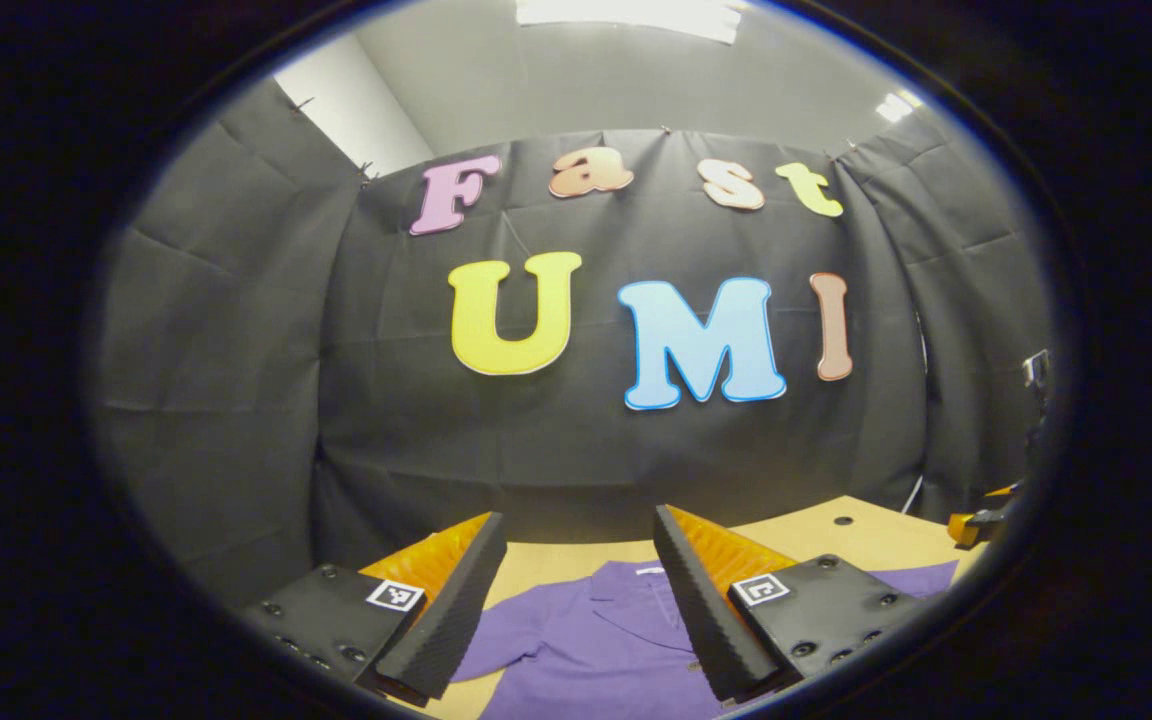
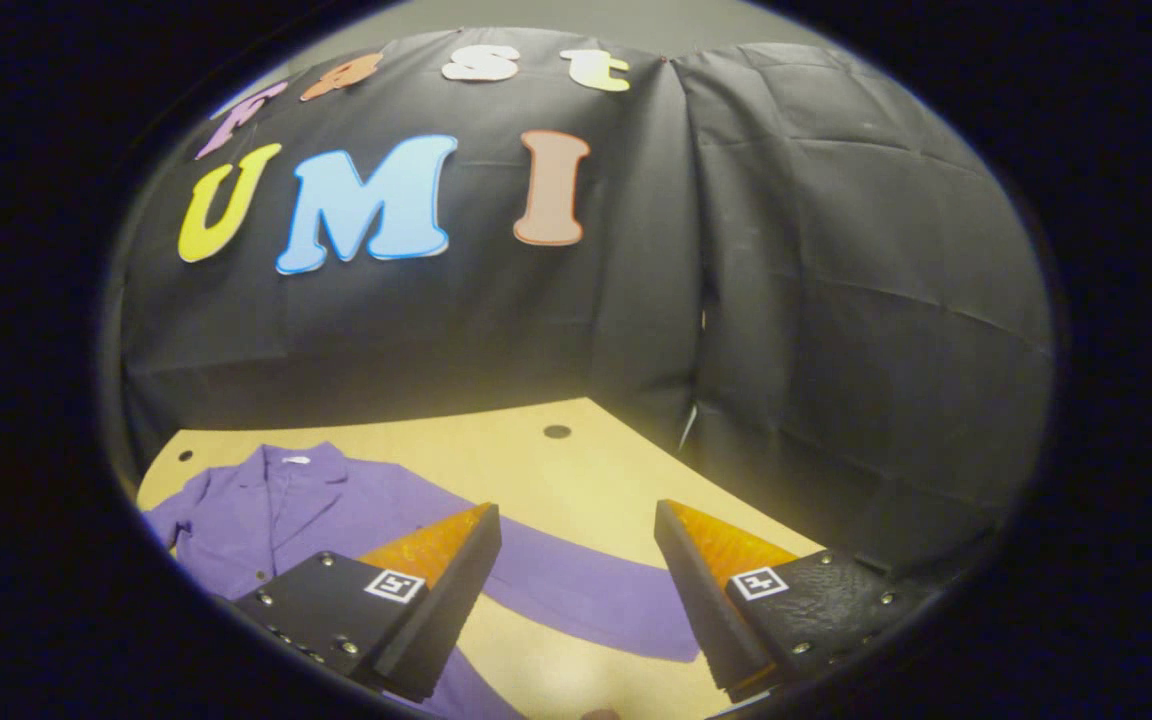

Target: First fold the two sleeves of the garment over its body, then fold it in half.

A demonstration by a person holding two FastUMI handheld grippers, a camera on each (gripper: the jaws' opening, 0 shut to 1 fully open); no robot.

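Observation:
A purple collared garment [image 1: 596, 640] lies flat on the wooden table [image 1: 816, 535], collar toward the far wall. My left gripper [image 1: 576, 535] hangs open above it, near the collar, with nothing between its fingers. In the right gripper view the same garment [image 2: 276, 510] lies at the lower left, and one long sleeve [image 2: 586, 595] stretches out across the table toward the right. My right gripper [image 2: 576, 530] is open above that sleeve, fingers wide apart and empty. The other sleeve [image 1: 496, 640] lies short beside the body in the left gripper view.
The table [image 2: 536, 470] ends at the black cloth wall behind it and has small dark holes [image 2: 556, 432] in its top. The other gripper's tip [image 1: 976, 522] peeks in at the right edge of the left gripper view. Bare wood lies right of the garment.

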